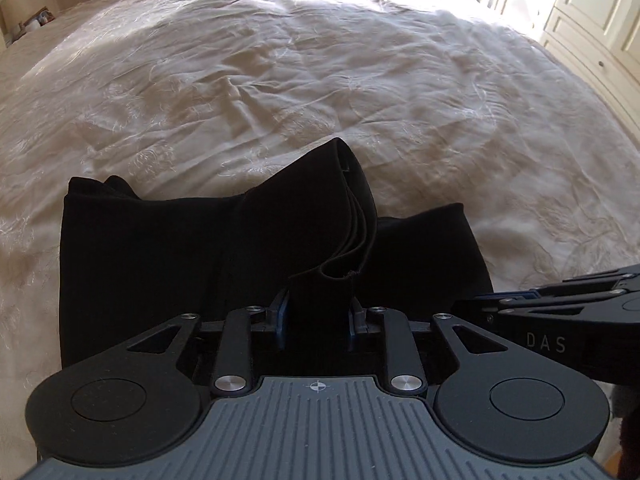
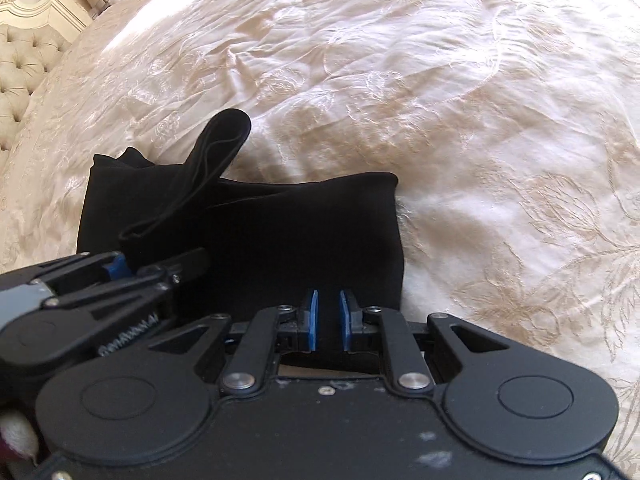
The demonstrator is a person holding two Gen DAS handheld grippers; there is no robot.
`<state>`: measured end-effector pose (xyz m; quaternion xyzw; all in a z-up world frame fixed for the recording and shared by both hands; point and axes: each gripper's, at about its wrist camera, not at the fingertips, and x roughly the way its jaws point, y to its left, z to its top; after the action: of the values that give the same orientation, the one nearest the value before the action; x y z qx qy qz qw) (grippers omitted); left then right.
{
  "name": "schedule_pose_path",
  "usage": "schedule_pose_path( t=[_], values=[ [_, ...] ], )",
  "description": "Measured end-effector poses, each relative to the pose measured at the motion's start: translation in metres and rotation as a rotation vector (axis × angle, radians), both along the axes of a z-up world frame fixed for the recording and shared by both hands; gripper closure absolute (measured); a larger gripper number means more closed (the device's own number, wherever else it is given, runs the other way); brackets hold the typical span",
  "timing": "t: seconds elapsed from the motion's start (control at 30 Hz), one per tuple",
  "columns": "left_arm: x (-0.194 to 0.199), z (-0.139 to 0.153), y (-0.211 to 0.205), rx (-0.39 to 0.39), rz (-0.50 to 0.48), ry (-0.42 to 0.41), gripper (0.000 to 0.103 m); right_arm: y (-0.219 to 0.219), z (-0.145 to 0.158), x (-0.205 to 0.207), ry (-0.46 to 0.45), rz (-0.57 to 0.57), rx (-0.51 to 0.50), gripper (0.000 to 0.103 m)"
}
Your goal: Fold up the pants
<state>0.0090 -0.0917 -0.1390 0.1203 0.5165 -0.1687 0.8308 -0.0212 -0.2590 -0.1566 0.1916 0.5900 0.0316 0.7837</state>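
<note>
Black pants [image 1: 168, 248] lie folded in a compact stack on a cream embroidered bedspread [image 1: 280, 80]. My left gripper [image 1: 318, 304] is shut on a bunched fold of the pants, whose layered edge stands up in front of the fingers. In the right wrist view the pants [image 2: 288, 232] fill the centre, with the lifted fold [image 2: 216, 148] at the left. My right gripper [image 2: 327, 312] sits over the near edge of the pants, its blue pads a narrow gap apart with black fabric between them. The left gripper [image 2: 160, 268] shows at the left, the right gripper [image 1: 480, 308] at the right.
The bedspread [image 2: 440, 100] extends far beyond the pants on all sides. A tufted headboard [image 2: 24, 68] and a bedside shelf stand at the far left. White cabinet doors [image 1: 592, 32] stand past the bed's right side.
</note>
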Motion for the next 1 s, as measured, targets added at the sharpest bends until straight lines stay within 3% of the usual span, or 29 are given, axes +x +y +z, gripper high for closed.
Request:
schedule_pose_path(
  t=[0.17, 0.4, 0.47, 0.6, 0.67, 0.83, 1.0],
  values=[
    [-0.012, 0.017, -0.008, -0.024, -0.098, -0.052, 0.067, -0.006, 0.003, -0.005, 0.0, -0.021, 0.005, 0.087],
    [-0.033, 0.045, -0.005, -0.127, -0.259, -0.119, 0.064, -0.013, 0.012, -0.006, -0.027, -0.081, -0.031, 0.082],
    [-0.035, 0.052, 0.003, -0.15, -0.267, -0.136, 0.064, -0.014, 0.015, -0.005, -0.047, -0.095, -0.047, 0.08],
    [-0.024, 0.055, 0.027, -0.116, -0.176, -0.146, 0.064, -0.012, 0.024, -0.004, -0.126, -0.109, -0.017, 0.066],
    [-0.01, 0.052, 0.045, -0.071, -0.075, -0.135, 0.064, -0.009, 0.023, 0.001, -0.141, -0.108, 0.008, 0.062],
    [0.033, 0.039, 0.1, -0.042, 0.21, -0.056, 0.064, 0.009, 0.008, 0.02, -0.119, -0.106, 0.058, 0.059],
    [0.052, 0.028, 0.138, -0.053, 0.326, 0.018, 0.064, 0.021, -0.012, 0.034, -0.059, -0.08, 0.082, 0.055]
  ],
)
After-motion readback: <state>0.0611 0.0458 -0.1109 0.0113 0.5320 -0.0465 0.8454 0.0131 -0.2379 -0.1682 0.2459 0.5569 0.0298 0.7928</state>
